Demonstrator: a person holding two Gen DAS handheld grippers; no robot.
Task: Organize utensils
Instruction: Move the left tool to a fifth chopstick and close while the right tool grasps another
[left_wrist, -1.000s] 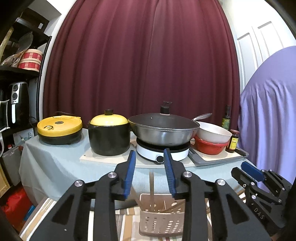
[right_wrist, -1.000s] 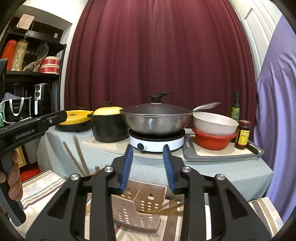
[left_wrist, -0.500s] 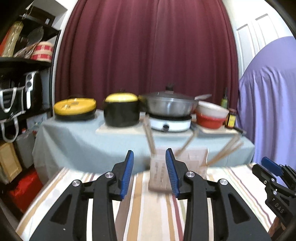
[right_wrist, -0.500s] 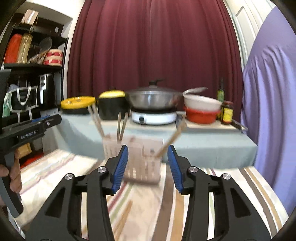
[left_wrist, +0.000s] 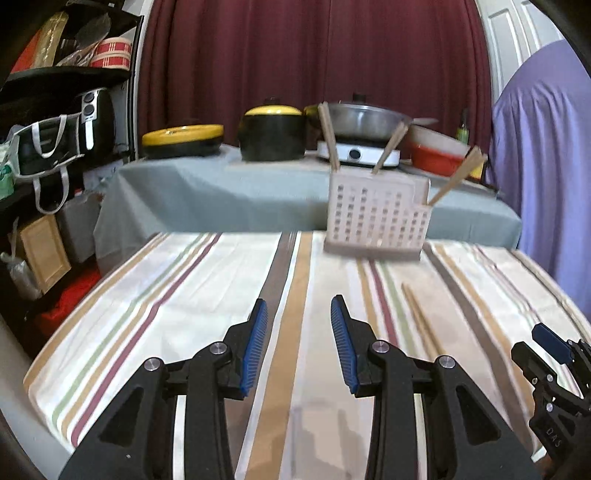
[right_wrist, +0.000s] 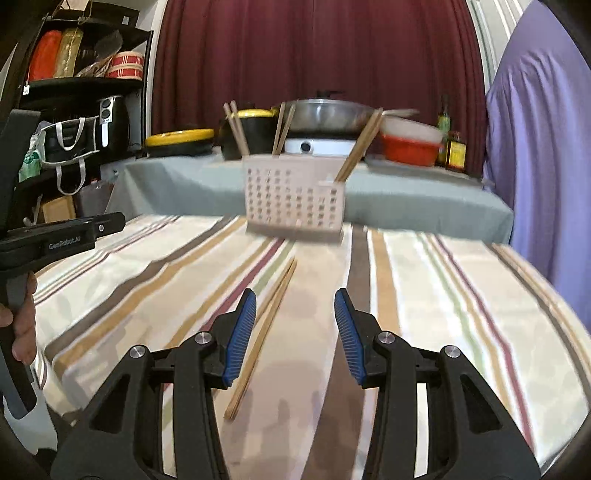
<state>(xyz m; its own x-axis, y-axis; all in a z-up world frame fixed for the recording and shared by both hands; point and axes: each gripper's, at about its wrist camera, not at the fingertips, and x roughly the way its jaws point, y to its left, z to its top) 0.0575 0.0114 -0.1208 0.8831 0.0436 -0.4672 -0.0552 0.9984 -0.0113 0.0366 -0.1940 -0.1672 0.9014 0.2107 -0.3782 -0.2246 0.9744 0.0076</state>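
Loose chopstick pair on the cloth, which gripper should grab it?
Right. The chopsticks lie just ahead of the open right gripper, by its left finger. The left gripper, also open, sits off to their side.

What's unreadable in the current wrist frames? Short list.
- Perforated beige plastic utensil caddy: motion blur in both views; how many wooden chopsticks stand in it is unclear.
- Loose pair of wooden chopsticks on the striped tablecloth: middle hidden by the right gripper in the right view.
- Sauce bottles: labels too small.
- Left gripper: open, empty.
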